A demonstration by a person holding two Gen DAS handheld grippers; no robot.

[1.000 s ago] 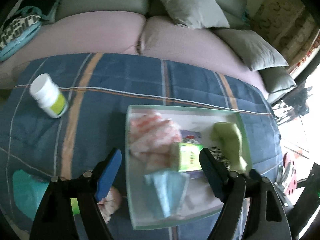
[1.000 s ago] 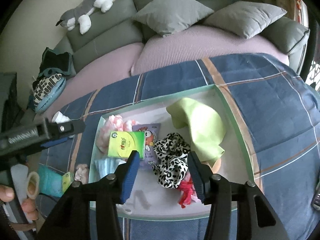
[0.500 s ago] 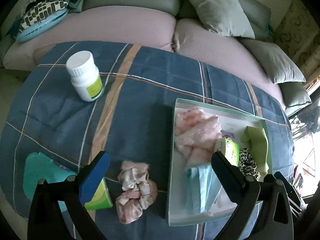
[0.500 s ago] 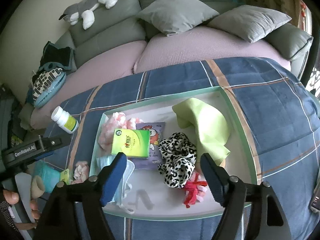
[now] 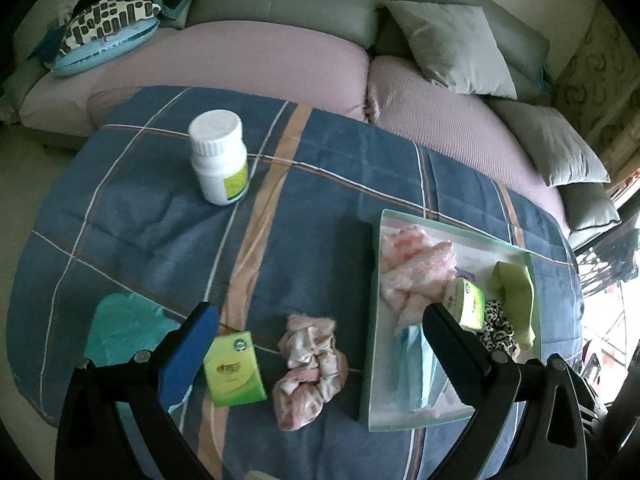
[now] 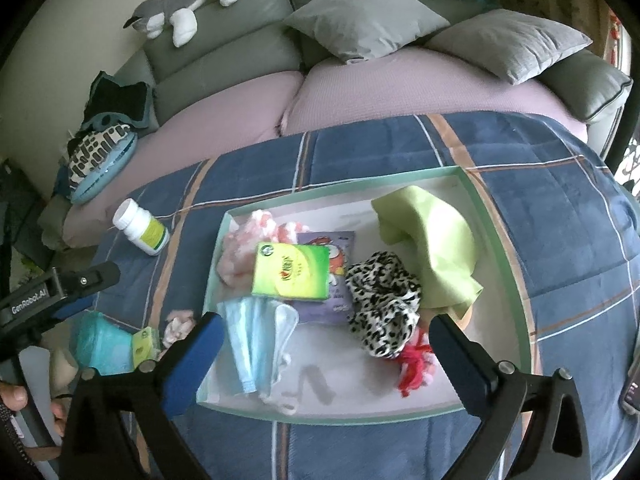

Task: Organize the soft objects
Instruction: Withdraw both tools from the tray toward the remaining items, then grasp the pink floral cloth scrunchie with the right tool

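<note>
My left gripper (image 5: 320, 320) hangs open over the blue plaid blanket. A pink scrunchie (image 5: 310, 364) and a green tissue pack (image 5: 234, 368) lie on the blanket below it, untouched. My right gripper (image 6: 325, 324) hovers over the pale green tray (image 6: 500, 232), its jaws opening with nothing gripped. In the tray lie a blue face mask (image 6: 252, 344), a second green tissue pack (image 6: 292, 268), a leopard scrunchie (image 6: 384, 300), a lime cloth (image 6: 436, 240), a pink fluffy cloth (image 5: 412, 272) and a red yarn piece (image 6: 414, 364).
A white pill bottle (image 5: 218, 156) stands on the far left of the blanket. A teal cloth (image 5: 124, 332) lies at its near left corner. A sofa with grey cushions (image 6: 364, 16) and a plush toy (image 6: 188, 4) runs behind. A person's hand (image 6: 16, 396) shows at the left edge.
My left gripper has swung left from above the tray to above the blanket, and its jaws have widened. My right gripper's jaws have spread wide above the tray and drawn back slightly.
</note>
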